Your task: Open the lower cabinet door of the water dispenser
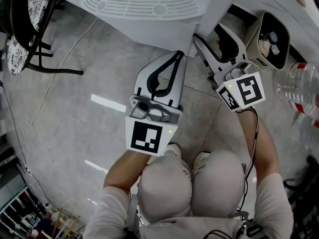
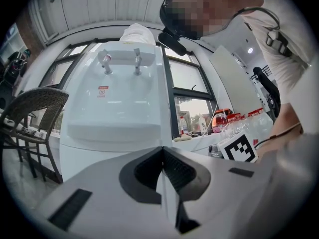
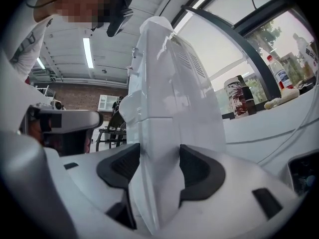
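The white water dispenser stands straight ahead, with its taps and drip tray in the left gripper view. Its lower cabinet door looks flush with the body. My left gripper hangs in front of the dispenser with its jaws shut and nothing between them. My right gripper is at the dispenser's right front corner. Its jaws stand wide open, and the white front edge of the lower door runs between them. Whether the pads touch it I cannot tell.
A dark wicker chair stands at the left, and a white cable lies on the tiled floor. At the right are a beige bin and clear plastic bottles. The person's knees are just behind the grippers.
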The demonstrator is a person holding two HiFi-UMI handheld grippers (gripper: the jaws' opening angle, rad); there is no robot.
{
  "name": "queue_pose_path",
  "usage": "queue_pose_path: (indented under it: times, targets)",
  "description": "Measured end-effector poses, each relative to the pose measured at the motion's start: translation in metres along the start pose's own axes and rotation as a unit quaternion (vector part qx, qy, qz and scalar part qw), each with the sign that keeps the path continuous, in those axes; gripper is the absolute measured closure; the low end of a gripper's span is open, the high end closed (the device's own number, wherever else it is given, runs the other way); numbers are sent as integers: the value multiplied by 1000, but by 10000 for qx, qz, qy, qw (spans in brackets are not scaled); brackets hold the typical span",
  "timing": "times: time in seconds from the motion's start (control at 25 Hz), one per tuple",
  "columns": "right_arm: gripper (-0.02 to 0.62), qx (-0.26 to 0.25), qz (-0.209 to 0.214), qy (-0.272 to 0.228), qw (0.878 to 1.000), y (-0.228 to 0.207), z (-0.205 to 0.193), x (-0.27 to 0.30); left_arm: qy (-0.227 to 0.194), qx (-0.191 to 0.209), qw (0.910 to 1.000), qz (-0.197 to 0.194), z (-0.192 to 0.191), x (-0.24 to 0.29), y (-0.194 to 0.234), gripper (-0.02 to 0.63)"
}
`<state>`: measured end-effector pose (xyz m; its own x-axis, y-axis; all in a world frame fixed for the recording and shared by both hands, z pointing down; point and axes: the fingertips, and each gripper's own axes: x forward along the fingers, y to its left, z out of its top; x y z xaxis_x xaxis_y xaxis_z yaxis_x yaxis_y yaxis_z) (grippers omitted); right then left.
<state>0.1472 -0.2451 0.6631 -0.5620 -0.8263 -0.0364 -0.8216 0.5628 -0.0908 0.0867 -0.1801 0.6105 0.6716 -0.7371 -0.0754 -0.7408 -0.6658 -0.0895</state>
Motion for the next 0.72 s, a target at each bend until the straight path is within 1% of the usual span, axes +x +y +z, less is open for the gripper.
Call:
queue_pose_path:
  times: [0.2, 0.36, 0.52, 0.6, 0.64, 0.72]
  targets:
    - [356, -65, -75, -96, 9999, -1, 1, -1, -26, 0, 9999, 106, 0, -7, 8, 603]
    - [387, -56, -218, -149, 9996, -1, 1, -4, -85, 90, 9998, 176, 6, -13, 11, 603]
    - [399, -1, -302, -194, 9994, -2, 0, -6, -157, 178, 9994, 233, 12, -20, 13, 603]
    - [399, -39, -236, -207, 9995, 3, 0, -10, -185, 190, 9993, 266, 14, -23, 13, 603]
    - [399, -94, -136, -214, 9996, 10, -1, -15, -197, 196, 9992, 283, 15, -25, 15, 603]
    - [410, -241, 222, -193, 9993, 36, -4, -26, -217, 224, 9990, 320, 18, -30, 18, 603]
